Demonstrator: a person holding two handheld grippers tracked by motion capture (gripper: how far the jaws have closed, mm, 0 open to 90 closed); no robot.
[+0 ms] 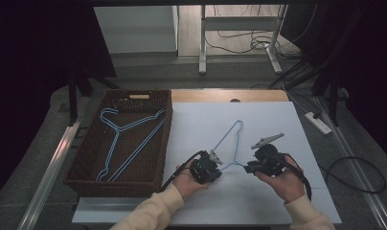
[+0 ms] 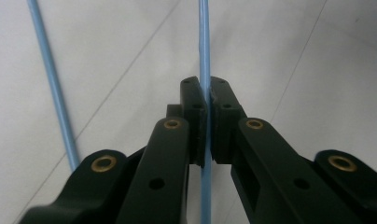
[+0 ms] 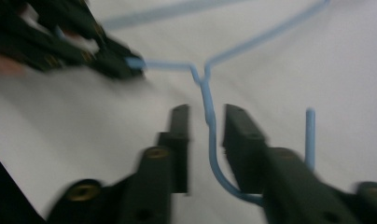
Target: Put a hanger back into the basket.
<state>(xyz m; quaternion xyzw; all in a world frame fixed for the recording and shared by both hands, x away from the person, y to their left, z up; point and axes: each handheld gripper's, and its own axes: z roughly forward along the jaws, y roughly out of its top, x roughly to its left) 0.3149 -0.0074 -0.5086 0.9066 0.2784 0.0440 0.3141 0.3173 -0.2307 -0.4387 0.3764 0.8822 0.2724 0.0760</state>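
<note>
While the high view ran, a blue wire hanger [image 1: 230, 143] lay on the white counter [image 1: 278, 191], right of a wicker basket [image 1: 86, 177] already holding 2 more hangers [image 1: 127, 139]. The left gripper [image 1: 211, 168] and right gripper [image 1: 251, 167] met at its near end, so a clumsy tug from either hand looked likely to drag it across the sheet.

Over in the left gripper view, the fingers [image 2: 196, 116] were clamped hard on 1 thin wire of the hanger [image 2: 204, 56]. That grip was narrow, and I judged the wire could twist or slide between the pads.

Across in the right gripper view, blurred as it was, the fingers [image 3: 179, 128] stood apart with the hanger's hook [image 3: 210, 140] loose between them. With that side free, the hanger could have pivoted on the left grip, or the hook could have snagged a finger.
</note>
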